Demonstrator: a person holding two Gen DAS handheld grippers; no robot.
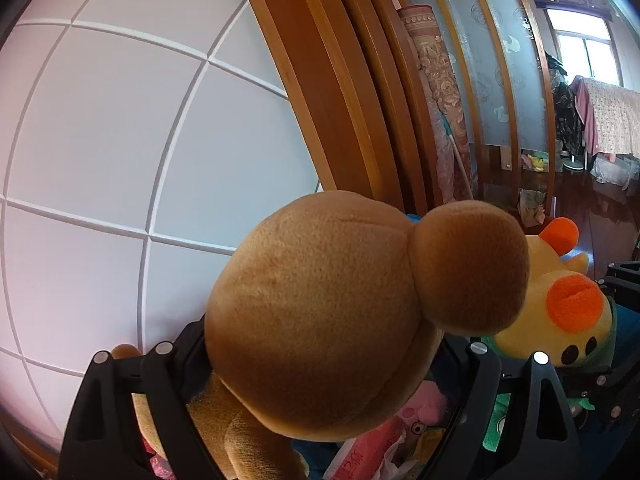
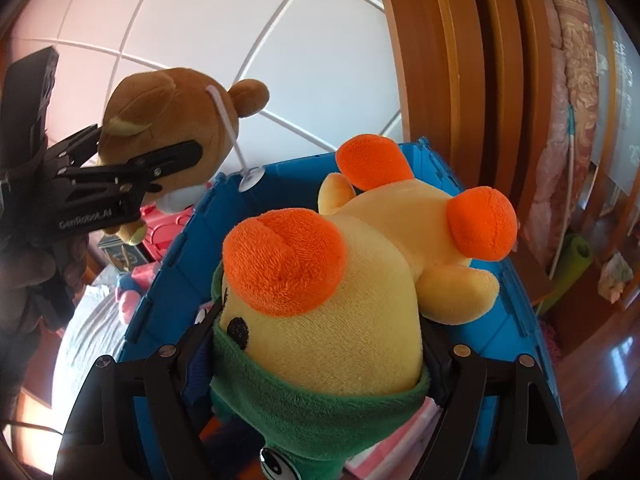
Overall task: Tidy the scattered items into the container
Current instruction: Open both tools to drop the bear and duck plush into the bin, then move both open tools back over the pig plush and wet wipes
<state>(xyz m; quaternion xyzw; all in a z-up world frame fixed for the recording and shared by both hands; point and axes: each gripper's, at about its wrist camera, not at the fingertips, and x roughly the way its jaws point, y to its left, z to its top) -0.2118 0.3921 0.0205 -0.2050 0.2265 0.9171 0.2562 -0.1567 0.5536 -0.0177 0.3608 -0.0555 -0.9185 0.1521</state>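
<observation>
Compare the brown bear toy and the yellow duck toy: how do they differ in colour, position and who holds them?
The brown bear is plain brown with round ears; the yellow duck has an orange beak and feet and a green hood. The left gripper holds the bear beside the blue container, outside its wall; the right gripper holds the duck over the container's opening. A white cord with a suction cup hangs from the bear; the duck shows none. Both are plush toys clamped by the head between jaws.

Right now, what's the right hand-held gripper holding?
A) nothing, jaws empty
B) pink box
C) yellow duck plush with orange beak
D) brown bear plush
C: in the right wrist view the yellow duck plush sits clamped between the right hand-held gripper fingers, above the blue container; the brown bear plush is in the left hand-held gripper.
</observation>
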